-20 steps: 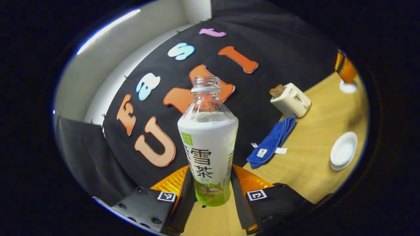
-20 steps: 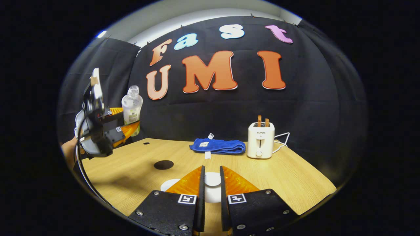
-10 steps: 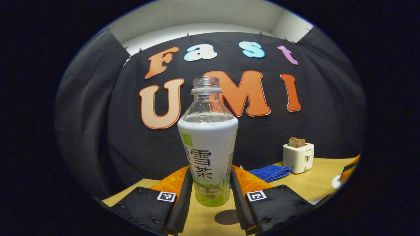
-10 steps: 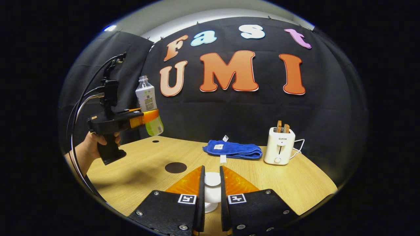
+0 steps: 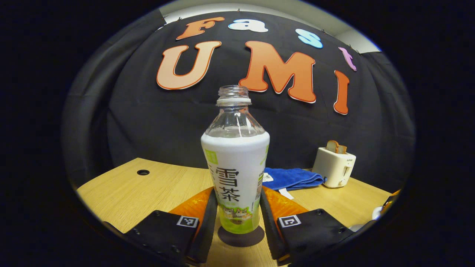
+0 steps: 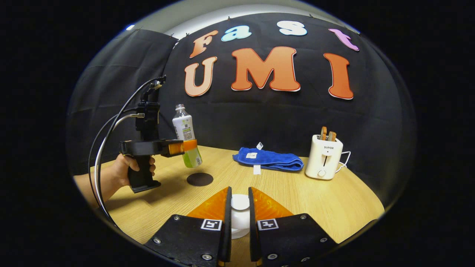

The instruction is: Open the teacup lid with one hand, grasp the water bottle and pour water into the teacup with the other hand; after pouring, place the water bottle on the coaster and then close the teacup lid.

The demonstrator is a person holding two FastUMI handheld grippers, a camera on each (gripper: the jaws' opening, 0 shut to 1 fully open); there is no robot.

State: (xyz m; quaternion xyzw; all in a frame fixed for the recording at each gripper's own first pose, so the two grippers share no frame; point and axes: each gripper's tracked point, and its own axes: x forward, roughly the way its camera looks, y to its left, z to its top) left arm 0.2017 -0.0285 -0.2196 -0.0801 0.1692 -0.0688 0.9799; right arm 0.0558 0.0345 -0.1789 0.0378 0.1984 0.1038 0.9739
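So, quick rundown, nothing fancy:

Left gripper [image 5: 237, 222]: clenching the bottle [image 5: 235, 163] low on its body, both fingers pressing its sides; seen from the right gripper view too [image 6: 187, 146], with a hand [image 6: 131, 168] wrapping the handle.

Bottle: sitting upright in the left gripper view, cap off, neck open; leaning a bit in the right gripper view [image 6: 186, 135], hanging just above the table [image 6: 297, 200], not touching it.

Coaster [image 5: 241, 237]: lying dark and round on the table right under the bottle base in the left gripper view; in the right gripper view [image 6: 199, 179] sitting just below and slightly right of the bottle.

Right gripper [image 6: 240, 218]: squeezing the lid [image 6: 240, 203], fingers sitting tight against its white knob on both sides.

Teacup: some white showing under the lid between the fingers, can't tell whether that's cup or lid, or whether the lid is touching it.

Towel [image 6: 268, 161]: lying folded near the back of the table, blue, tags sticking out.

Toaster [image 6: 323, 157]: standing right of the towel, close by, bread poking out of the slots.
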